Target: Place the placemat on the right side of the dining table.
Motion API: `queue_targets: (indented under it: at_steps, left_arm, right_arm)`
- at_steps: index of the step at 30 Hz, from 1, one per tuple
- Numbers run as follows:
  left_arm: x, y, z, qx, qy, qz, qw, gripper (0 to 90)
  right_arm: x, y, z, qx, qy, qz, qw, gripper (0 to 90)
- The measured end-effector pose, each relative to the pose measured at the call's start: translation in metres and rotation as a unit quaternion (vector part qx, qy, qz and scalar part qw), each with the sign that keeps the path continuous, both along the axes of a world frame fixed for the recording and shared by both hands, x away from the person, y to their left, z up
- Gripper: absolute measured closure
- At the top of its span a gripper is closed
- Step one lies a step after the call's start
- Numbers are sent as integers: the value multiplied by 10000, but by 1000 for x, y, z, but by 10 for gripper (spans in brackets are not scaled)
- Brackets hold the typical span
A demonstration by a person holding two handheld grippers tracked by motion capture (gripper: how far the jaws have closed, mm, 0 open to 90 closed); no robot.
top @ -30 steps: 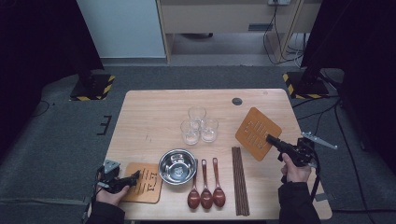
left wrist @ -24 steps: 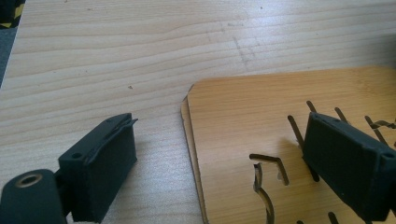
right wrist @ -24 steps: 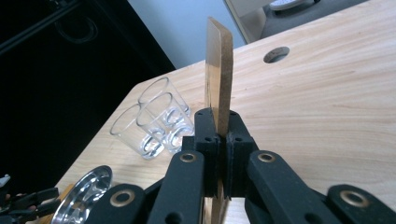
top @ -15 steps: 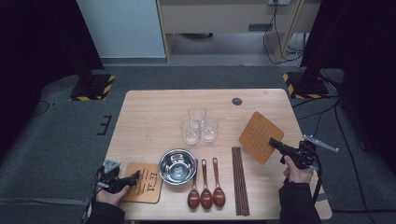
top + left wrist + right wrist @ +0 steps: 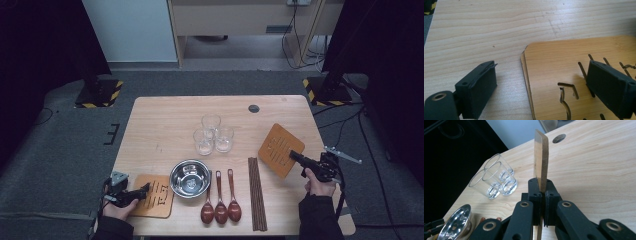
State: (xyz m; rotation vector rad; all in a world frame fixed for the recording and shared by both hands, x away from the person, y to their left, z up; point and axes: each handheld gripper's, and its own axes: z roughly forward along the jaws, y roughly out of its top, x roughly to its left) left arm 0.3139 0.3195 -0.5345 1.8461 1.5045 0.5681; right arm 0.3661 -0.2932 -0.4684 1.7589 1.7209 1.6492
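Two flat square wooden trivets with cut-out slots are in hand. The right-hand light-brown wooden trivet (image 5: 280, 149) is gripped by one edge, lifted off the table and turned diamond-wise, to the right of the three clear glasses (image 5: 213, 134); in the right gripper view its thin edge (image 5: 540, 162) stands upright. The left-hand wooden trivet (image 5: 155, 195) lies flat on the table, below and to the left of those glasses, its rounded corner (image 5: 529, 50) and slots showing in the left gripper view.

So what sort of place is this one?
Probably a lab or studio set up for recording: a lone wooden table on grey carpet, dark curtains at both sides, hazard-striped stand bases, loose cables.
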Motion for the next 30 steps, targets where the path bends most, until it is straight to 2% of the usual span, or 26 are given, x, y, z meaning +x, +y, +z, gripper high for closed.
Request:
queue_targets:
  at_steps: [11,23,30]
  left_arm:
    - [0,0,0,1,1,0,10000,86]
    - [0,0,0,1,2,0,10000,86]
    - [0,0,0,2,2,-1,10000,86]
  right_arm:
    - [1,-4,-6,-29,166,-75,9998,871]
    - [2,-10,-12,-74,188,-239,9995,867]
    - [2,-14,-16,-178,250,-428,9986,818]
